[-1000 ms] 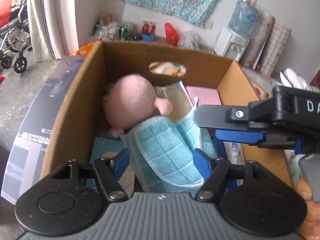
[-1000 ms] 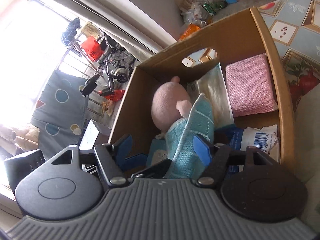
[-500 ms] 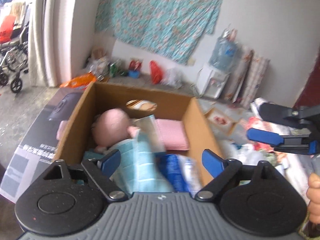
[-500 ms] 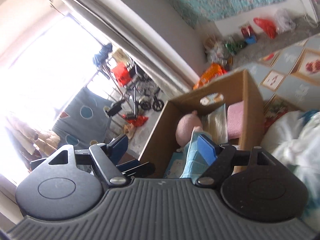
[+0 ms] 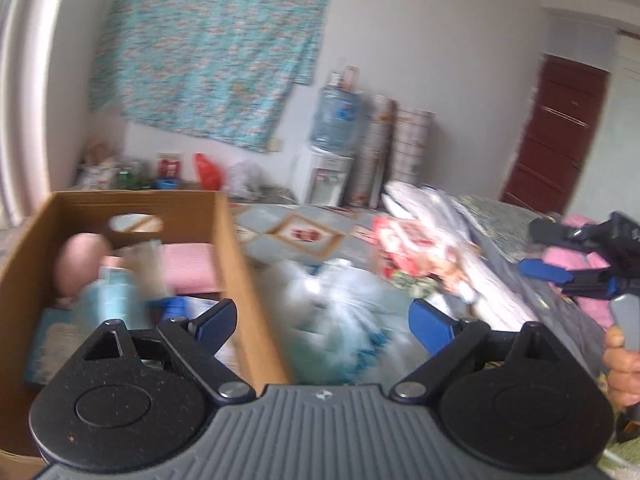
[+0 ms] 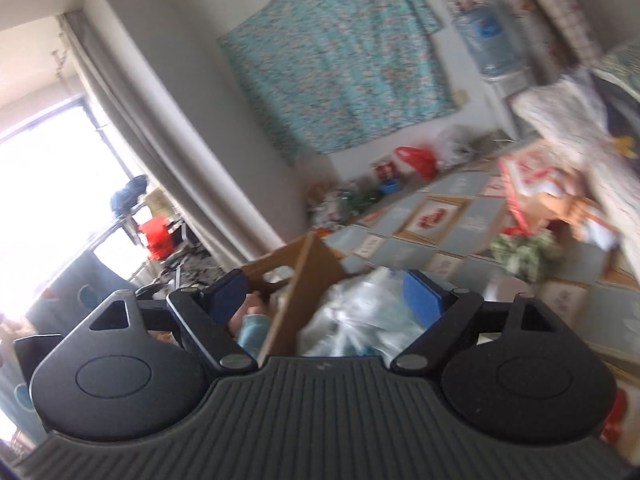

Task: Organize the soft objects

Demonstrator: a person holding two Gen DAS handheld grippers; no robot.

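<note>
A cardboard box [image 5: 230,248] stands at the left on the bed. It holds a pink plush [image 5: 78,264], a teal towel [image 5: 116,300] leaning on the plush, and a folded pink cloth [image 5: 188,268]. My left gripper [image 5: 322,322] hangs over the box's right wall, its jaws opening with nothing gripped. A blurred white and blue plastic bag [image 5: 340,300] lies beyond its fingers. My right gripper [image 6: 326,292] is also opening and empty, above the box [image 6: 304,276] and the bag [image 6: 360,316]. It shows in the left wrist view as the right gripper [image 5: 532,248], far right.
A patterned bedspread [image 5: 300,236] carries a red and white packet [image 5: 408,240] and pink cloths [image 5: 568,260]. A water dispenser [image 5: 328,176] and rolled mats stand by the far wall under a teal floral cloth [image 5: 208,52]. A dark door [image 5: 556,132] is at right, a window [image 6: 48,184] at left.
Both grippers let go of the teal towel in the box, widened their jaws, pulled back and swung right toward the bed. The towel stays leaning against the plush.
</note>
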